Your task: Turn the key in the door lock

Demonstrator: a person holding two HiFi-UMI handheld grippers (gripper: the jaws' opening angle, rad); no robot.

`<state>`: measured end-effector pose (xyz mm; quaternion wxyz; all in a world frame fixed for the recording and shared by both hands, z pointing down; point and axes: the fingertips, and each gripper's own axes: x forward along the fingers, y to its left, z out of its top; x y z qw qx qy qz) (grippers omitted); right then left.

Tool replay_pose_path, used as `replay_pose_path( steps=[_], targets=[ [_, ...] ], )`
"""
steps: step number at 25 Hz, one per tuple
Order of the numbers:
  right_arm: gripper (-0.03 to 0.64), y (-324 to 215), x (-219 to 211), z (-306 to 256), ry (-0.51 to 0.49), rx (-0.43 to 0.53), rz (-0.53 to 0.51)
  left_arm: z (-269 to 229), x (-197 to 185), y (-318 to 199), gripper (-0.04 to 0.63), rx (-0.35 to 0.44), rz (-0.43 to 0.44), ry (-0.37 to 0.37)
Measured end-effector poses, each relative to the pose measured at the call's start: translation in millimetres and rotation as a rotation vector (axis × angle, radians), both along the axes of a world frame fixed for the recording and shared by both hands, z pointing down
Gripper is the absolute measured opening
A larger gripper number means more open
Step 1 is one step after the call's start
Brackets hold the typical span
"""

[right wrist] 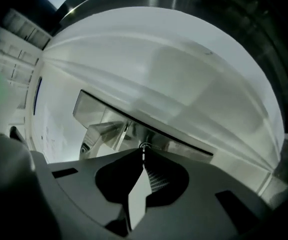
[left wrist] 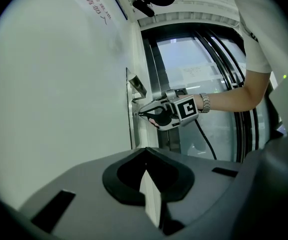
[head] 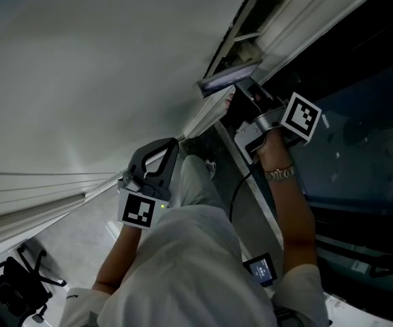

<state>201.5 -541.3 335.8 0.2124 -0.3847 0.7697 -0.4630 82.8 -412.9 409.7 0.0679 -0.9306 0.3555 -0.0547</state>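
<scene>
My right gripper point(left wrist: 140, 115) points level at the steel lock plate point(left wrist: 134, 102) on the door's edge, below the lever handle point(left wrist: 138, 87). In the right gripper view its jaws point(right wrist: 144, 155) are shut on the thin key point(right wrist: 143, 157), whose tip sits in the round lock cylinder point(right wrist: 144, 146). The head view shows the right gripper point(head: 240, 95) under the metal handle point(head: 227, 80). My left gripper point(head: 171, 145) hangs back from the door, away from the lock. Its jaws point(left wrist: 144, 153) meet at the tips with nothing between them.
The white door panel point(left wrist: 59, 94) fills the left of the left gripper view. Glass panes in dark frames point(left wrist: 203, 69) stand to the right of the lock. A cable point(head: 236, 189) hangs from the right gripper. An office chair point(head: 12, 285) stands on the floor at lower left.
</scene>
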Motion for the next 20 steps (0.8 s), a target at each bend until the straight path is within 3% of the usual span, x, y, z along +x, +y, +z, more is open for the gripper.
replay_pose_path(
  steps=[5,7,9,12,16,20],
  targets=[
    [0.011,-0.4,-0.2,-0.5,-0.153,-0.043,-0.007,3.9,-4.1,1.1,0.003,-0.012,-0.012,0.000],
    [0.027,3.0,-1.7,-2.0,-0.096,0.003,-0.004,4.3,-5.2,2.2,0.004,-0.013,-0.013,-0.002],
    [0.123,11.0,-7.9,-4.5,0.026,0.076,-0.019,4.2,-6.5,2.2,0.003,-0.014,-0.013,-0.001],
    [0.193,23.6,-15.6,-4.2,0.335,0.210,-0.054,5.4,-7.7,-0.3,0.004,-0.018,-0.012,0.005],
    [0.198,33.1,-12.0,0.6,1.013,0.436,-0.046,5.1,-2.4,-0.7,0.003,-0.019,0.000,0.005],
    [0.198,37.4,-15.5,-1.3,1.479,0.594,-0.018,3.7,4.1,-2.5,0.004,-0.010,0.011,0.009]
  ],
)
